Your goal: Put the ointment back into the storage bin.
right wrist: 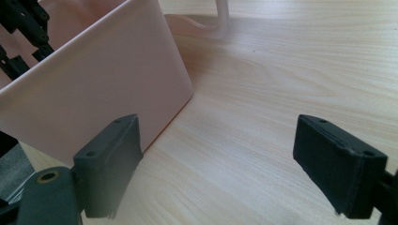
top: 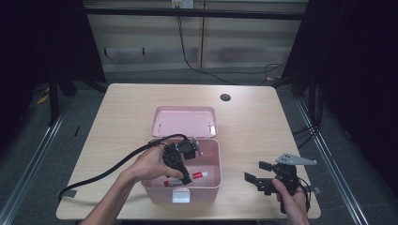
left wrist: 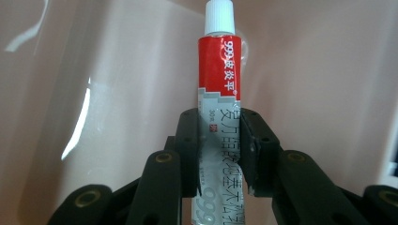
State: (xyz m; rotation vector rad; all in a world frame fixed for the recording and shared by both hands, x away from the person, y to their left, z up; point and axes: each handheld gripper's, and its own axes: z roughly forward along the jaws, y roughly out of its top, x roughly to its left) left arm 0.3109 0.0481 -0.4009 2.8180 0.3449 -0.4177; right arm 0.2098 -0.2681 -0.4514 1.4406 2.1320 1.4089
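A: Where is the tube [left wrist: 218,89]?

B: Clamped between the left gripper's [top: 184,174] fingers [left wrist: 190,150], low inside the pink box [top: 213,185], white cap pointing away.

A: Hand pose?

B: Left hand [top: 149,165] reaches over the box's near wall, gripper angled down. Right gripper [top: 257,177] rests on the bench [top: 122,117] beside the box, fingers [right wrist: 111,159] spread wide, holding nothing.

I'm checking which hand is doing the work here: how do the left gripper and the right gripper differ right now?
The left gripper is shut on the red-and-white tube; the right gripper stands open with nothing between its jaws. The left gripper reaches down into the pink box; the right gripper rests outside it, over the wooden table. Both have black jaws and are hand-held.
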